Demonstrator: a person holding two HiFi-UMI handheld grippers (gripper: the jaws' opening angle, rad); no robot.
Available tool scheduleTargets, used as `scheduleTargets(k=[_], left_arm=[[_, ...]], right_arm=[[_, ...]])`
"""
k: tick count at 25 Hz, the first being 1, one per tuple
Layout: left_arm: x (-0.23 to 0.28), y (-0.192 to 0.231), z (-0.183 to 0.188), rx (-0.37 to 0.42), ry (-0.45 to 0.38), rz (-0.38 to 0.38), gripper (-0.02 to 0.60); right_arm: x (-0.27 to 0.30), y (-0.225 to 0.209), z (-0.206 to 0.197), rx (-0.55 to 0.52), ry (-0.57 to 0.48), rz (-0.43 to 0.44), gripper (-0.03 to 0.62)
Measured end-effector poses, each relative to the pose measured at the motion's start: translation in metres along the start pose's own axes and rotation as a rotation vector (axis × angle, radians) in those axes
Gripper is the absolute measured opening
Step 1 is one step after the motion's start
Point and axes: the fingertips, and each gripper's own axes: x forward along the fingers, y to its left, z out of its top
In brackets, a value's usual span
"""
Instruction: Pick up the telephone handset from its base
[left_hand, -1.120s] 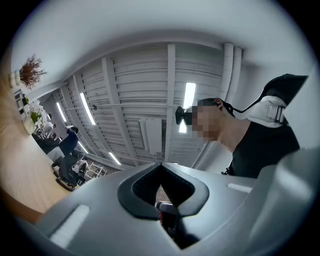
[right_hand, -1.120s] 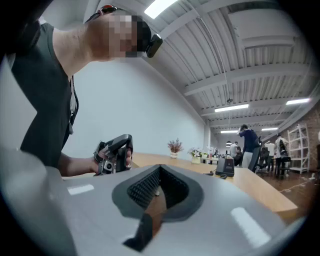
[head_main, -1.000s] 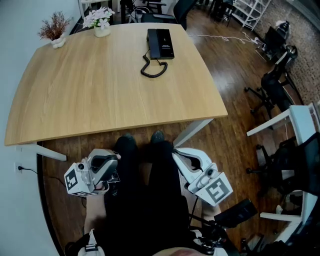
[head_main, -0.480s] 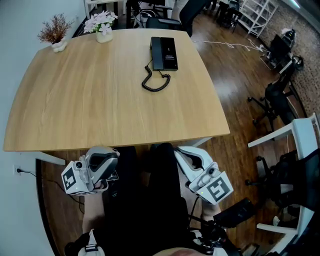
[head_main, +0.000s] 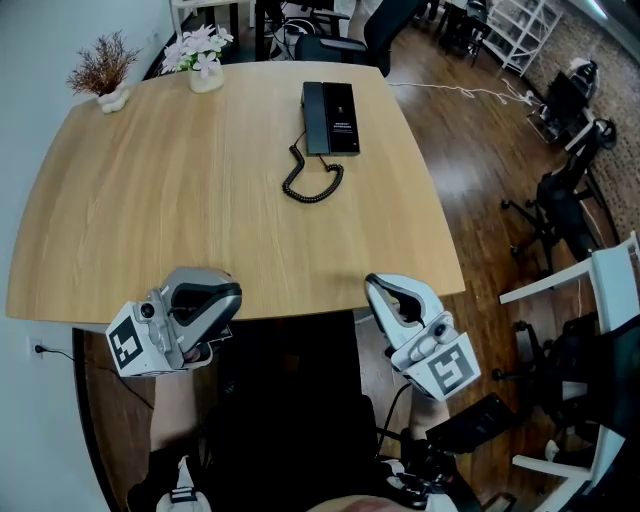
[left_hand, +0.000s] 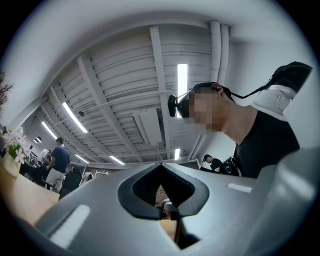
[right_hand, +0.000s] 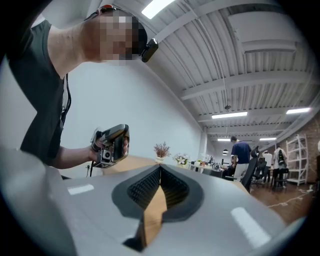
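The telephone handset (head_main: 314, 118) lies on the left side of its base (head_main: 343, 120), near the far edge of the surface (head_main: 180, 220) and well apart from both your grippers. Your left gripper (head_main: 205, 295) and your right gripper (head_main: 385, 292) are by the near edge, and both pairs of jaws are shut tight with nothing in them. You will have to open one pair before you can grab. The handset looks like hard, smooth plastic, so it is likely light and stiff, but it could slip. I think the best place to hold it is around the long middle part, squeezing across its narrow sides. The curly cord (head_main: 312, 182) sits in a loop on the surface just in front of the phone. It will likely stretch and pull back a bit when you lift, and it may tug the base. The surface is pale wood and mostly bare. A white flower plant (head_main: 200, 50) and a dry twig plant (head_main: 100, 75) stand at the far left corner. The floor (head_main: 470, 200) is dark wood, with office chairs (head_main: 560, 200) off to the right.
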Motion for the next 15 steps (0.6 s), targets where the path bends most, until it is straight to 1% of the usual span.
scheduleTargets(k=[3,7,11,15], left_arm=[[0.014,0.02,0.002,0.045,0.042,-0.008,0.003],[0.037,0.053,0.008,0.112,0.078,0.001,0.003],[0.064,0.09,0.009,0.186,0.129,0.039,0.003],[0.081,0.129,0.007,0.198,0.146,0.082,0.003]], right_arm=[[0.009,-0.018,-0.004,-0.014,0.027,-0.013,0.005],[0.024,-0.043,0.006,-0.064,0.01,-0.015,0.005],[0.042,-0.071,0.007,-0.1,0.025,-0.024,0.005],[0.066,-0.096,0.009,-0.127,0.007,-0.015,0.006]])
